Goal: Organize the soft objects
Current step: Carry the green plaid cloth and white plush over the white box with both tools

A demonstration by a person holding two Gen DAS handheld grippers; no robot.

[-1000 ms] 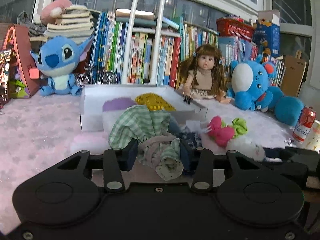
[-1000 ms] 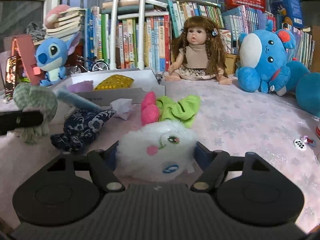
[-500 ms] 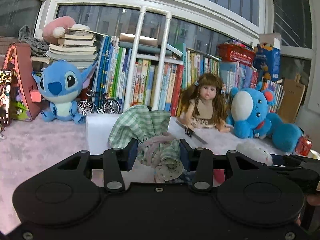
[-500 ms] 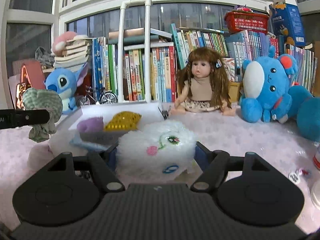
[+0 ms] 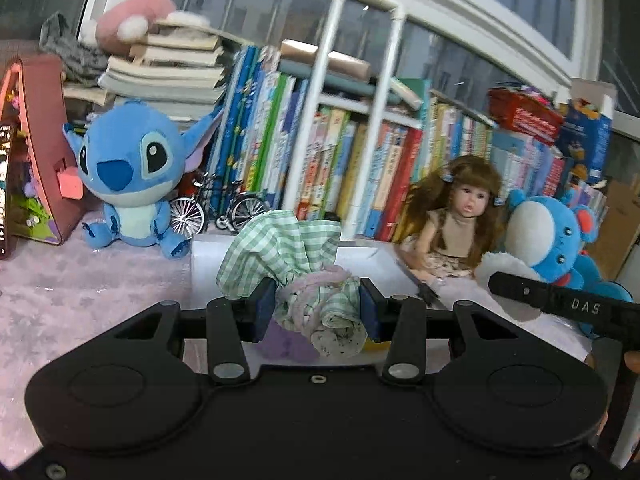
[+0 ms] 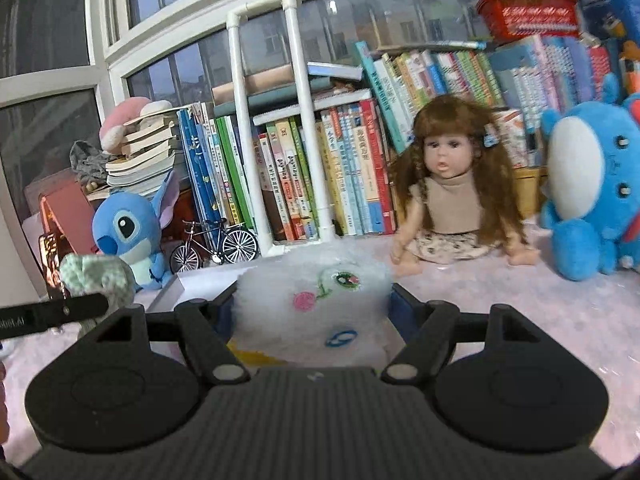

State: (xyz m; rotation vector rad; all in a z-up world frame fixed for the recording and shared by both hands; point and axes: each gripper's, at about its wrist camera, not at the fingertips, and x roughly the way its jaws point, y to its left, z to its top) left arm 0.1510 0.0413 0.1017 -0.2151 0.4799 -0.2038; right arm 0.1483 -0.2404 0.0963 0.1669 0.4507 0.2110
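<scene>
Presently catalogued, two held items and their setting.

Item one: green checked cloth bundle (image 5: 296, 264), bunched with a pink cord, pinched between the pads of the left gripper (image 5: 316, 310) and held off the surface above the white box (image 5: 208, 276). A purple soft piece (image 5: 286, 344) and a yellow one (image 5: 376, 346) show beneath it, inside the box.

Item two: white fluffy toy (image 6: 316, 300) with a stitched face, clamped at both sides by the right gripper (image 6: 312, 310), its jaws fairly wide around the toy's bulk; it hangs over the same box's near part.

Setting: pink mat (image 6: 500, 300); blue plush (image 5: 132, 172) at the left by a small bicycle model (image 5: 218, 210); doll (image 6: 452, 188) seated before a row of books (image 6: 328, 168); second blue plush (image 6: 592, 184) at the right.
</scene>
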